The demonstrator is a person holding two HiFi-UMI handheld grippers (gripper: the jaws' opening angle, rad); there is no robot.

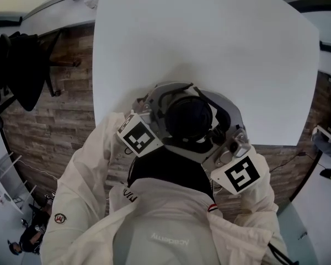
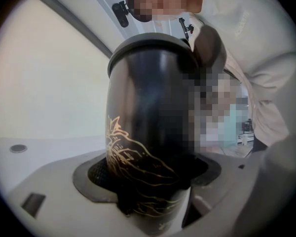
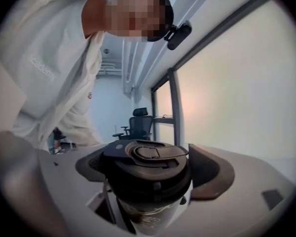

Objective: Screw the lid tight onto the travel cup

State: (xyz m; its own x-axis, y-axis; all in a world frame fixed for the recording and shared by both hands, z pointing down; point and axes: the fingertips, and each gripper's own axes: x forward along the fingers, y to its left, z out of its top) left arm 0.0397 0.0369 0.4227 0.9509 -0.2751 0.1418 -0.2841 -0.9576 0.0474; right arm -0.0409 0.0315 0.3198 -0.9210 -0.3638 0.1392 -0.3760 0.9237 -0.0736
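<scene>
Now the left gripper (image 2: 148,181) clamps the cup (image 2: 148,112) with wide jaws, and the right gripper (image 3: 153,174), at 4 o'clock, clamps the lid (image 3: 150,154); a tilted twist may cross-thread it.

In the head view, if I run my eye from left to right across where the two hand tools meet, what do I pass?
left marker cube → black travel cup → right marker cube
</scene>
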